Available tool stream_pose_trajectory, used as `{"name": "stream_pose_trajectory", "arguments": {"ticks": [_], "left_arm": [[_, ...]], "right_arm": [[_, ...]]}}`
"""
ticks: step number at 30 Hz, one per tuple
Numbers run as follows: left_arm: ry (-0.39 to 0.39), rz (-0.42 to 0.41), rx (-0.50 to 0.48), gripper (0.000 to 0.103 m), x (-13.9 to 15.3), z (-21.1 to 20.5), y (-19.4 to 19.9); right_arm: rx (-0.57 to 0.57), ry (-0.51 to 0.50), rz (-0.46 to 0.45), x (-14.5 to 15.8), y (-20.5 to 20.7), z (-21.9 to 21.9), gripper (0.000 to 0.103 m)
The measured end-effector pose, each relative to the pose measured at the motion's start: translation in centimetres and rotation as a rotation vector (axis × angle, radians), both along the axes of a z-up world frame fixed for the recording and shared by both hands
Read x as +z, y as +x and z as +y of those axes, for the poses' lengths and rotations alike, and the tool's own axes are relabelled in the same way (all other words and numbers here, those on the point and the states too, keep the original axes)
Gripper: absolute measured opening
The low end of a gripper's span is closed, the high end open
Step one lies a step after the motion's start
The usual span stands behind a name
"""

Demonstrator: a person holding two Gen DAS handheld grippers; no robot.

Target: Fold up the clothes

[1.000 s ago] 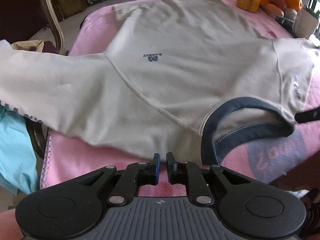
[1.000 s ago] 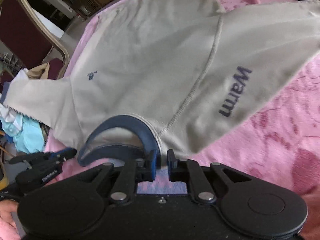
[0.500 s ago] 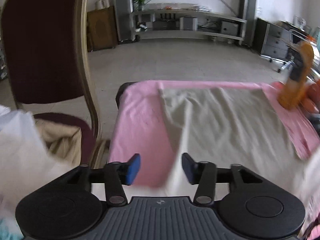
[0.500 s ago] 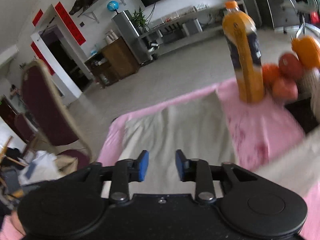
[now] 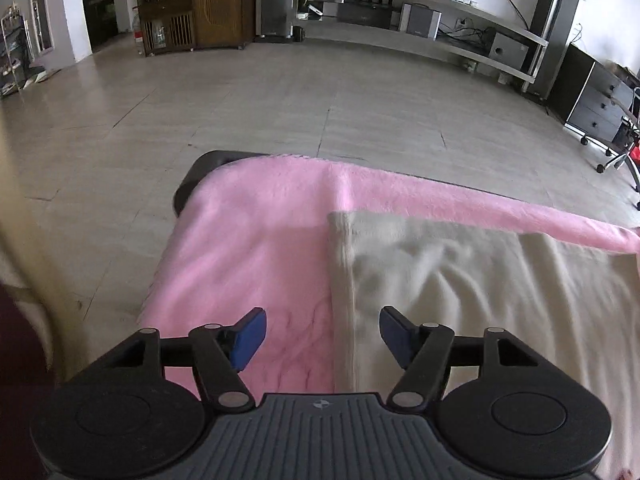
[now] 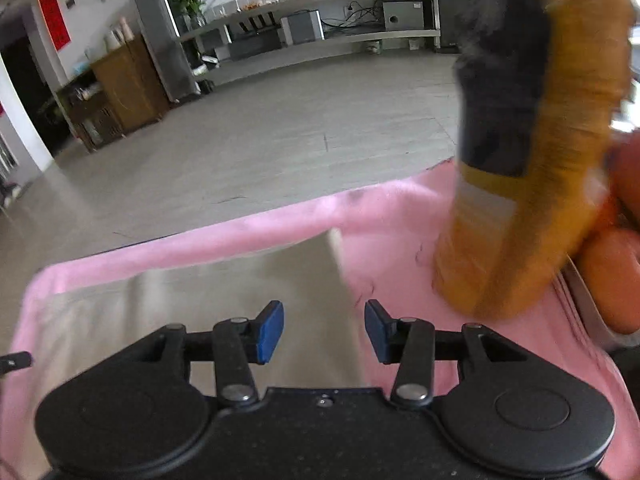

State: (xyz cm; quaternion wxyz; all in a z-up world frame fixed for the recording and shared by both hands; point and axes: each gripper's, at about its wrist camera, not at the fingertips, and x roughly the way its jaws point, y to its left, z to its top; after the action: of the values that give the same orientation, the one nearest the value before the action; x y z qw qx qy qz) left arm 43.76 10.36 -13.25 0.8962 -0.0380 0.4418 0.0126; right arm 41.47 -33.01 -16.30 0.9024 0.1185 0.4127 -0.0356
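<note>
Left claw [image 5: 322, 334]: released, both blue pads spread wide with nothing between them. It hangs low over the pink blanket [image 5: 256, 248] that covers the tabletop, pointing forward toward the far edge. The cream garment [image 5: 460, 288] lies flat on the blanket. Its left side edge runs straight away from the camera and passes through the gap of the claw, closer to the right pad [image 5: 394, 332]; the left pad [image 5: 250, 336] sits over bare blanket. The garment's far left corner lies ahead of the claw, just short of the blanket's far border. Light wrinkles cross the cloth to the right.

Right claw [image 6: 324, 330]: released, pads apart and empty. It also hangs low and points forward. The garment [image 6: 240, 280] lies under and to the left of this claw. Its right side edge passes through the gap between the pads, and its far right corner lies just ahead. The left pad [image 6: 270, 332] is over cloth; the right pad [image 6: 378, 330] is over pink blanket [image 6: 384, 216].

Obstructions, right side: an orange bottle [image 6: 520, 160] with a dark label stands on the blanket close ahead and right of the right claw, motion-blurred. Orange-red fruit [image 6: 612, 268] lies beyond it at the right margin. Open floor [image 5: 280, 112] and a long low shelf unit [image 5: 420, 20] fill the background.
</note>
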Motion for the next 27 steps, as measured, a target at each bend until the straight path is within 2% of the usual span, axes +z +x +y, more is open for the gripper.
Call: {"name": "stream_pose_trajectory", "arguments": {"ticks": [1,4,6,7,8,9,10,11,12,16,17,20,21,23,24,25,26,27], "left_arm": [[0.0,-0.004,-0.001,0.062,-0.5,-0.1,0.7],[0.025,-0.032,-0.056,0.062,-0.5,-0.7,0.8],[0.043,-0.051,-0.094,0.055,-0.5,-1.2,0.9],[0.052,-0.061,-0.112,0.047,-0.5,-1.4,1.0],[0.061,-0.071,-0.131,0.032,-0.5,-1.6,1.0],[0.069,-0.08,-0.15,0.024,-0.5,-1.9,1.1],[0.078,-0.09,-0.169,0.005,-0.5,-2.1,1.1],[0.087,-0.1,-0.187,0.001,-0.4,-2.3,1.1],[0.096,-0.109,-0.206,0.001,-0.4,-2.5,1.2],[0.331,-0.264,-0.229,0.001,1.0,-4.4,-0.4],[0.389,-0.277,-0.241,0.001,0.6,-5.0,-0.4],[0.56,-0.307,-0.278,0.002,-0.8,-6.6,-0.4],[0.588,-0.283,-0.264,0.002,-1.6,-6.9,-0.1],[0.638,-0.228,-0.229,0.013,-3.3,-7.4,0.6],[0.662,-0.2,-0.212,0.016,-4.1,-7.7,0.9],[0.679,-0.187,-0.194,0.024,-3.9,-7.8,0.9],[0.694,-0.176,-0.176,0.034,-3.6,-8.0,0.8],[0.683,-0.155,-0.163,0.036,-2.8,-7.8,0.7]], "right_arm": [[-0.006,-0.008,-0.001,-0.6,0.8,-0.2,0.044],[-0.024,-0.01,0.007,-2.1,2.6,-0.7,0.042],[-0.035,-0.014,0.021,-2.9,3.5,-0.9,0.035],[-0.028,-0.025,0.015,-3.0,3.6,-0.8,0.034],[-0.021,-0.032,0.011,-3.0,3.6,-0.7,0.03],[-0.012,-0.029,0.009,-3.0,3.7,-0.7,0.019],[-0.001,-0.024,0.007,-2.9,3.7,-0.7,0.009],[0.011,-0.015,0.004,-2.7,3.6,-0.6,0.003],[0.021,-0.017,-0.007,-2.4,3.4,-0.4,0.003],[0.025,-0.115,-0.145,-0.4,1.5,0.5,0.003],[0.022,-0.145,-0.172,-0.3,1.2,0.7,0.003],[0.016,-0.246,-0.203,-0.9,1.3,1.6,0.003],[0.013,-0.263,-0.191,-1.4,1.6,1.9,0.003],[0.0,-0.276,-0.131,-2.6,2.5,2.0,0.003],[-0.01,-0.282,-0.096,-3.2,2.9,2.0,0.006],[-0.026,-0.287,-0.069,-3.4,3.0,2.0,0.011],[-0.045,-0.295,-0.048,-3.3,3.0,1.9,0.028],[-0.062,-0.305,-0.044,-2.7,2.5,1.8,0.041]]}}
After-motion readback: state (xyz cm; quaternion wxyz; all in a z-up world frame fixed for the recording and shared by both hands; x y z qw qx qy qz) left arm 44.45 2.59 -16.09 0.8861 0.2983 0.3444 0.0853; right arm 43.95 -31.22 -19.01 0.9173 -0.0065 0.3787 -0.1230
